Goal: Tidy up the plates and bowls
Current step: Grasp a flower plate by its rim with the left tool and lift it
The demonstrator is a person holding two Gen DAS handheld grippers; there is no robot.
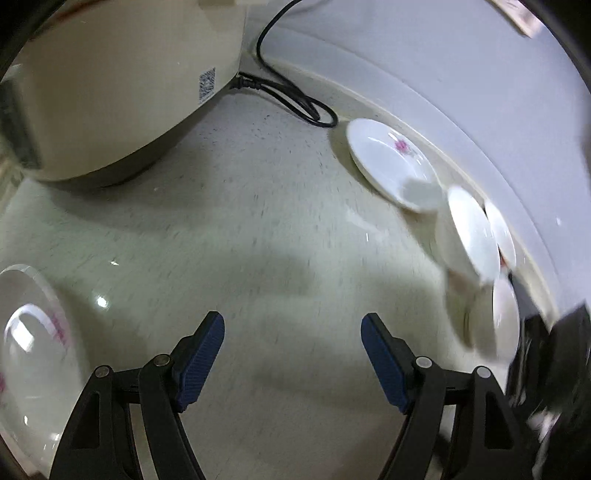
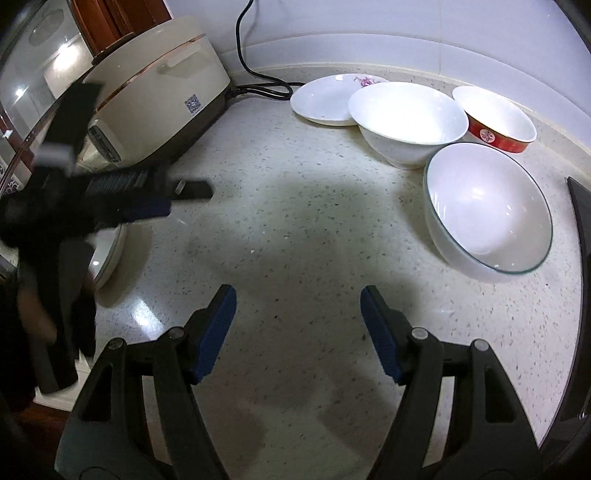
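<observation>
A white plate with a pink flower (image 2: 325, 98) lies at the back of the counter; it also shows in the left wrist view (image 1: 391, 162). In front of it stand a white bowl (image 2: 408, 118), a red bowl (image 2: 495, 120) and a larger green-rimmed white bowl (image 2: 487, 210). Another plate (image 1: 33, 354) lies at the left edge, partly hidden under my left gripper in the right wrist view (image 2: 109, 251). My left gripper (image 1: 291, 354) is open and empty above bare counter. My right gripper (image 2: 297, 328) is open and empty, left of the green-rimmed bowl.
A beige cooker (image 2: 155, 96) with a black cord (image 2: 258, 81) stands at the back left. A white wall (image 2: 406, 33) runs behind the counter. A dark edge (image 2: 583, 236) borders the counter on the right.
</observation>
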